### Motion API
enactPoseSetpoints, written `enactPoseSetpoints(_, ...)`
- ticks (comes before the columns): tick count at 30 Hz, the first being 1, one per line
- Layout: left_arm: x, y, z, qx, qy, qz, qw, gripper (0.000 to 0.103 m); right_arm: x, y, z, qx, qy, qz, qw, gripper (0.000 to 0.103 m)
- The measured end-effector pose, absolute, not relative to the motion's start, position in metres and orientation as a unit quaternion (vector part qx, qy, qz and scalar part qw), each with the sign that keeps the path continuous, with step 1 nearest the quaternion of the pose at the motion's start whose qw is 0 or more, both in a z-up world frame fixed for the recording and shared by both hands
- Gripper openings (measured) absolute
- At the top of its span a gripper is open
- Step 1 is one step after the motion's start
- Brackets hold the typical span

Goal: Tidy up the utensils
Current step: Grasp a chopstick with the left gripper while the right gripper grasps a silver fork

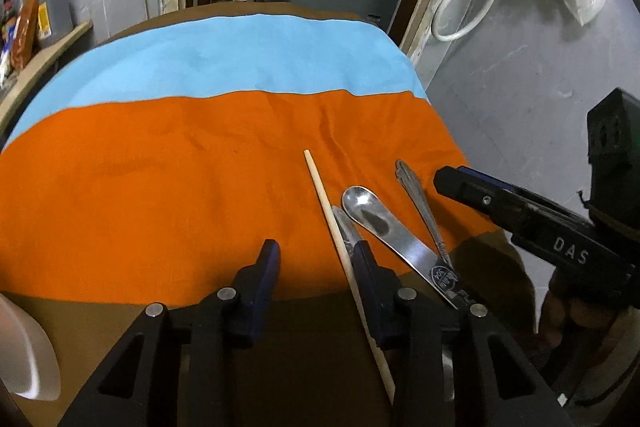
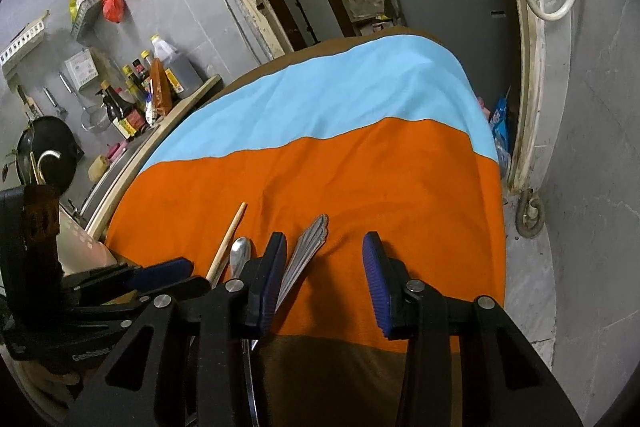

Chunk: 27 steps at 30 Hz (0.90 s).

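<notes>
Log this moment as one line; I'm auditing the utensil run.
stage: pre-grasp | left hand-held gripper: open, chopstick beside one finger | right hand-held gripper: open, ornate handle between fingers | held: nothing

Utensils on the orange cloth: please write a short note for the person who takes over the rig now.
Left gripper: open, empty, low over the orange cloth. The wooden chopstick runs just inside its right finger.
Right gripper: open, empty. The patterned handle appears between its fingers, near the left one.
The spoon and a second metal piece lie between chopstick and handle, all bunched at the near edge.
Done: nothing sorted yet.
Left: grasp and arrange each utensil.
</notes>
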<state>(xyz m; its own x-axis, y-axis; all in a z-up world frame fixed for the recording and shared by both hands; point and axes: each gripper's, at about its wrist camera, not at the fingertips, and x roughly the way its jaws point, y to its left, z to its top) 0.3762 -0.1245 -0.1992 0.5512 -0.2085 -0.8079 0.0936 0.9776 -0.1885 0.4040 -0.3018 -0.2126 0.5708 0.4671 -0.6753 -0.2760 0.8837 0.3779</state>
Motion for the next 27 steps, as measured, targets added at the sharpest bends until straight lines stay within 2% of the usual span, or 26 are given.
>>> enactPoseSetpoints(2,0.378,-0.123,-0.199,-0.063,0.469,-0.083,0.877,0.030,0.405,-0.296,-0.213,0.103,0.422,0.215,0.875,0.033)
enactPoseSetpoints(4,0.380,-0.119,-0.198,-0.071,0.472,-0.083,0.875,0.028,0.406,-0.290,-0.216,0.090,0.436,0.221,0.868,0.023)
enactPoseSetpoints(5,0.381,-0.117,-0.198,-0.076,0.473,-0.084,0.874,0.027,0.406,-0.286,-0.218,0.082,0.447,0.223,0.863,0.022)
enactPoseSetpoints(12,0.377,-0.106,-0.199,-0.115,0.477,-0.090,0.867,0.019,0.405,-0.285,-0.223,0.102,0.470,0.238,0.844,0.021)
enactPoseSetpoints(18,0.377,-0.101,-0.202,-0.135,0.483,-0.105,0.859,0.018,0.398,-0.286,-0.231,0.132,0.501,0.252,0.817,0.020)
enactPoseSetpoints(22,0.385,-0.099,-0.204,-0.156,0.497,-0.115,0.846,0.018,0.399,-0.282,-0.236,0.148,0.513,0.246,0.809,0.012)
enactPoseSetpoints(27,0.391,-0.101,-0.205,-0.161,0.512,-0.117,0.836,0.017,0.397,-0.279,-0.239,0.160,0.518,0.237,0.806,0.010)
